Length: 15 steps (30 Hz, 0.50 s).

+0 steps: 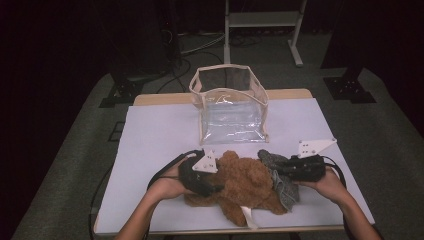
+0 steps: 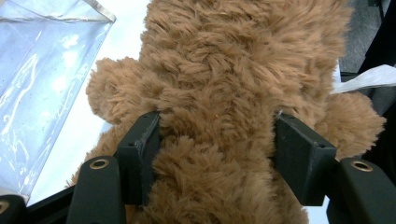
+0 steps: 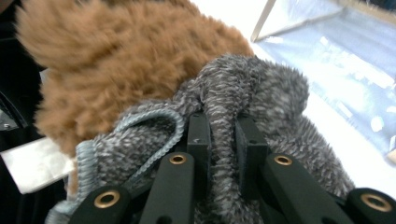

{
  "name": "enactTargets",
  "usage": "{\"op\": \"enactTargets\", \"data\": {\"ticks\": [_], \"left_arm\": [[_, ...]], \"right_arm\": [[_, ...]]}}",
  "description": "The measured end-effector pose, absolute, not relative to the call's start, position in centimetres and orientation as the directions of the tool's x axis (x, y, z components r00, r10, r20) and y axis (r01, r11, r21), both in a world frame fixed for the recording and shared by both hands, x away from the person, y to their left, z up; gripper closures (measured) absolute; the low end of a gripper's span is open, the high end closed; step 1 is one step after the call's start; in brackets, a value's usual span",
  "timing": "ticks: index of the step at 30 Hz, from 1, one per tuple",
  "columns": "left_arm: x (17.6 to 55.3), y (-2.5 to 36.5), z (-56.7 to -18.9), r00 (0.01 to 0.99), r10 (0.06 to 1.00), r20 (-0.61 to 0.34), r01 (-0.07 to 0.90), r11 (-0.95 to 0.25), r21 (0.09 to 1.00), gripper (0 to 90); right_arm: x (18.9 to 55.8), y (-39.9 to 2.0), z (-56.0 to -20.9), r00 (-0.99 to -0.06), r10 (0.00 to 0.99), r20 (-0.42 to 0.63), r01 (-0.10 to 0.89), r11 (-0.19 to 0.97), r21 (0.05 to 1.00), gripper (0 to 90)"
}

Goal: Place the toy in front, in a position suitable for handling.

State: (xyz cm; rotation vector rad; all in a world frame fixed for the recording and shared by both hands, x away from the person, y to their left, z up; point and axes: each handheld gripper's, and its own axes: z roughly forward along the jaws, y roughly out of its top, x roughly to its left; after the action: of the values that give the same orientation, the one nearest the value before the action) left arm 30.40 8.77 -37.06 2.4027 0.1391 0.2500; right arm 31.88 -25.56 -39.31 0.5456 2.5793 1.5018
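Note:
A brown fluffy plush toy (image 1: 247,182) lies at the front middle of the table. My left gripper (image 1: 215,187) comes at it from the left and is shut on the plush toy (image 2: 224,60), both pads (image 2: 140,140) sunk into the fur. A grey fuzzy knit garment (image 1: 285,189) with a pale blue edge sits against the toy's right side. My right gripper (image 1: 278,165) is shut on a fold of this grey garment (image 3: 261,88), next to the brown fur (image 3: 116,56).
A clear plastic bag (image 1: 232,115) with beige trim stands open behind the toy, a short way back. The table's pale cover (image 1: 160,135) lies bare to the left. A white tag (image 1: 248,216) sticks out from under the toy toward the front edge.

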Motion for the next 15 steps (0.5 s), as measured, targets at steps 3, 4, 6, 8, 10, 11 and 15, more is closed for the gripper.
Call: {"op": "enactTargets", "data": {"ticks": [3, 4, 6, 8, 10, 11, 15], "left_arm": [[30.4, 8.5, -37.0, 0.975, 0.168, 0.145, 0.03, -0.746, 0.665, 36.0], [30.4, 8.2, -37.1, 0.975, 0.166, 0.145, 0.029, -0.747, 0.664, 36.0], [30.6, 7.8, -37.1, 0.976, 0.164, 0.145, 0.026, -0.746, 0.665, 36.1], [30.7, 7.3, -37.0, 0.975, 0.163, 0.149, 0.024, -0.75, 0.661, 36.1], [30.7, 7.2, -36.9, 0.975, 0.159, 0.156, 0.019, -0.755, 0.655, 36.0], [30.6, 7.3, -36.8, 0.975, 0.156, 0.158, 0.015, -0.757, 0.653, 35.7], [30.3, 8.5, -36.4, 0.974, 0.169, 0.152, 0.02, -0.729, 0.685, 34.5]], "right_arm": [[31.6, -25.2, -37.9, -0.939, 0.338, 0.06, 0.215, 0.446, 0.869, 78.3], [31.2, -24.3, -36.0, -0.952, 0.304, 0.037, 0.173, 0.433, 0.885, 78.3], [30.9, -23.2, -34.5, -0.963, 0.27, 0.008, 0.131, 0.442, 0.888, 78.2], [30.6, -21.5, -33.3, -0.973, 0.231, -0.022, 0.09, 0.463, 0.882, 78.1], [30.3, -19.3, -32.8, -0.982, 0.18, -0.053, 0.047, 0.509, 0.859, 78.0], [30.3, -18.4, -33.0, -0.984, 0.165, -0.061, 0.039, 0.542, 0.84, 78.0], [31.1, -17.7, -35.2, -0.984, 0.174, -0.051, 0.067, 0.61, 0.79, 78.4]]}}
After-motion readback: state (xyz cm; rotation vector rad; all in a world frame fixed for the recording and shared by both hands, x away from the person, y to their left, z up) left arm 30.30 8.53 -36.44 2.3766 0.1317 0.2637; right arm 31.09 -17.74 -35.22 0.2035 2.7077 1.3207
